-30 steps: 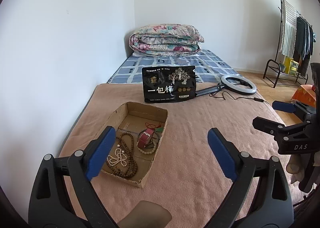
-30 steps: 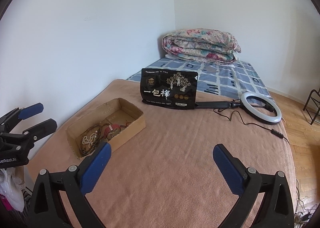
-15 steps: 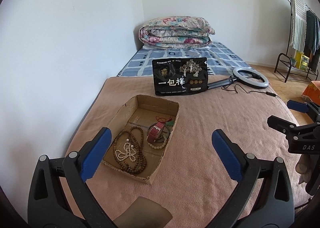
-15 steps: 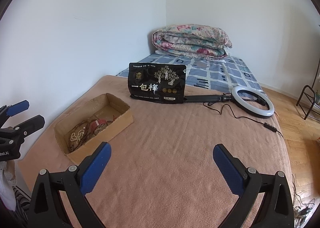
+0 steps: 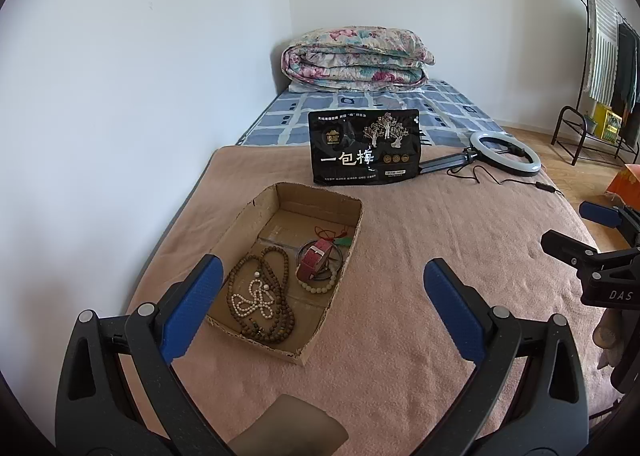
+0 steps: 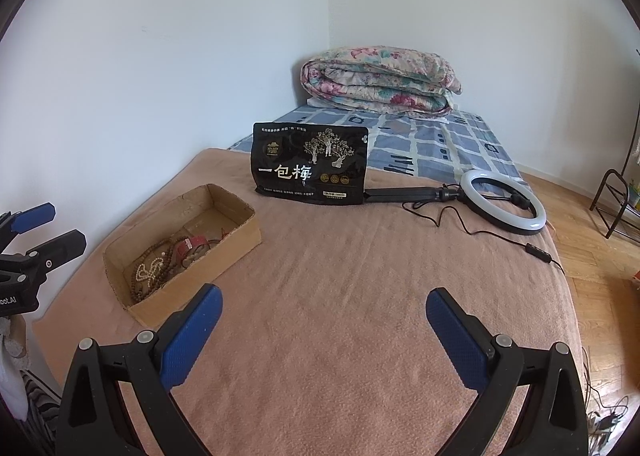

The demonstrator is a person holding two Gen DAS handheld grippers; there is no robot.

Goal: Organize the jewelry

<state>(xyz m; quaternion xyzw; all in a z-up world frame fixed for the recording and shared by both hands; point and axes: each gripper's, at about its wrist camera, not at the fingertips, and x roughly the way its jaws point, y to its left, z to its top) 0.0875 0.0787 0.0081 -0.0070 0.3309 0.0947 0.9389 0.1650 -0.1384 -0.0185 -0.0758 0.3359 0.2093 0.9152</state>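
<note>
My left gripper (image 5: pixel 320 308) and right gripper (image 6: pixel 322 330) both gape empty above a pink blanket (image 6: pixel 340 276), the left having just widened; jewelry sits in a cardboard box (image 5: pixel 340 256).

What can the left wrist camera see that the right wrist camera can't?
Only the left wrist view shows the clothes rack, the right gripper at its edge, and the red watch clearly. Only the right wrist view shows the left gripper at its edge. Both show the cardboard box of beads, the black bag, ring light and folded quilt.
</note>
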